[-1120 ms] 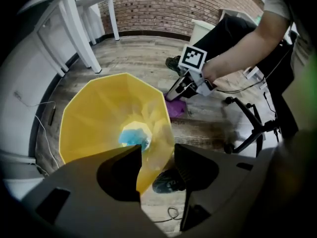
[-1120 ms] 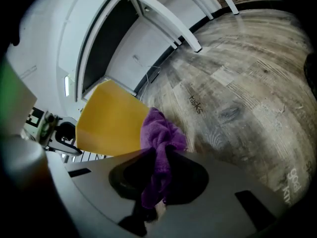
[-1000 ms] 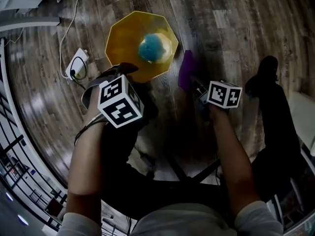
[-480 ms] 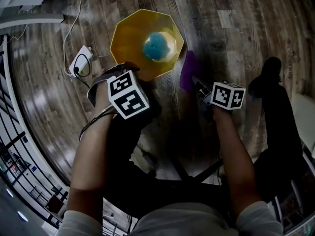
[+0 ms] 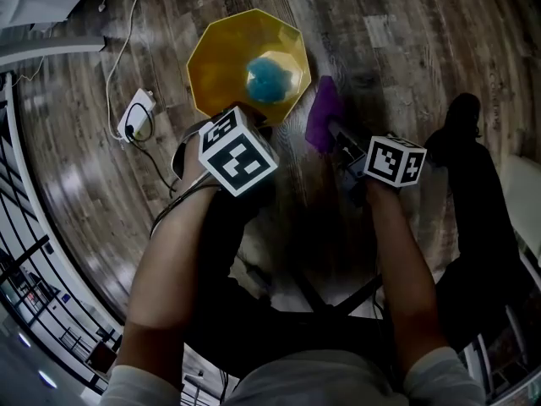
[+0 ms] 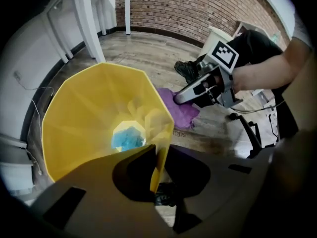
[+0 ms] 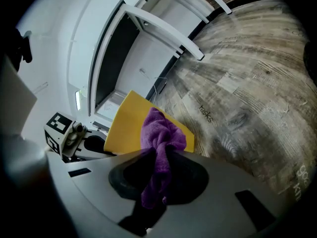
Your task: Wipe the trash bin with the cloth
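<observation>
At near rim of bin (image 6: 84, 118), on floor (image 5: 406, 41) ahead of you: your left gripper (image 6: 157, 171) jaws have just been closing, yellow wall pinched between them. Bin looks steadied. Your right gripper (image 7: 157, 182) clamps purple cloth (image 7: 159, 133) just beside bin's outer wall; wiping not yet begun.

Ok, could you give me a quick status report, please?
Left gripper jaws just closing onto bin rim. Right gripper shut on cloth, beside bin. Blue wad inside bin; nothing between cloth and bin.
</observation>
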Available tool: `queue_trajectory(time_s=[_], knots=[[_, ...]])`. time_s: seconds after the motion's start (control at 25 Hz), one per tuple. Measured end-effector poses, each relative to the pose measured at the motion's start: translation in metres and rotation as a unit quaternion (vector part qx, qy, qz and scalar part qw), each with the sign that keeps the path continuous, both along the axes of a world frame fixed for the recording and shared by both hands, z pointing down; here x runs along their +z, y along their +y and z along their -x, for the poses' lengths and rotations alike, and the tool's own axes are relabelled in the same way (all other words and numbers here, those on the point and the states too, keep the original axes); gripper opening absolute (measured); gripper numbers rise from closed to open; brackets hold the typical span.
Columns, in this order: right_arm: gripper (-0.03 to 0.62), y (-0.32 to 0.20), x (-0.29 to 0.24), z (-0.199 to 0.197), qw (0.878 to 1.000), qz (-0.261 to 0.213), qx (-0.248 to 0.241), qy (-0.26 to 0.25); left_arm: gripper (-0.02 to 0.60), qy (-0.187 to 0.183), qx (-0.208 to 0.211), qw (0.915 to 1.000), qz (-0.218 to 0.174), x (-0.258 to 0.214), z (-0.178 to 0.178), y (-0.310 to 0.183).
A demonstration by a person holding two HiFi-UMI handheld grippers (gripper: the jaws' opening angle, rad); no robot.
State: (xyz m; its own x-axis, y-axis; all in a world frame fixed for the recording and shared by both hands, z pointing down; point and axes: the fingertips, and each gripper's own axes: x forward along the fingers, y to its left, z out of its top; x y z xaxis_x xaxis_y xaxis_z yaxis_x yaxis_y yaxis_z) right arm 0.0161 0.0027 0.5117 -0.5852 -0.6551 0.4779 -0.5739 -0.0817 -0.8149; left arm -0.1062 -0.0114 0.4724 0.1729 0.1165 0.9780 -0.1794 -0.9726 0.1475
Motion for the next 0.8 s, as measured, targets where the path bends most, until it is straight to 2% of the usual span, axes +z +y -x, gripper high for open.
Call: queue_trajectory(time_s=[0.28,0.44,0.6,0.68,0.8], knots=[[0.064,-0.024,-0.044,-0.011,0.997,-0.059,0.02,-0.048,0.041,0.017,-0.053,0.9983,0.015,-0.004,-0.038,-0.007],[0.064,-0.034,-0.07,-0.017,0.992,-0.097,0.011,-0.075,0.038,0.023,-0.067,0.9971,0.026,-0.004,-0.046,-0.007],[0.064,-0.046,-0.097,-0.019,0.983,-0.145,-0.004,-0.11,0.038,0.031,-0.08,0.9963,0.013,-0.011,-0.055,-0.018],[0.064,-0.051,-0.094,-0.015,0.982,-0.148,-0.011,-0.115,0.038,0.03,-0.082,0.9961,0.013,-0.012,-0.057,-0.02],[0.064,-0.058,-0.078,-0.01,0.986,-0.133,-0.025,-0.094,0.038,0.031,-0.069,0.9971,0.01,-0.014,-0.059,-0.019]])
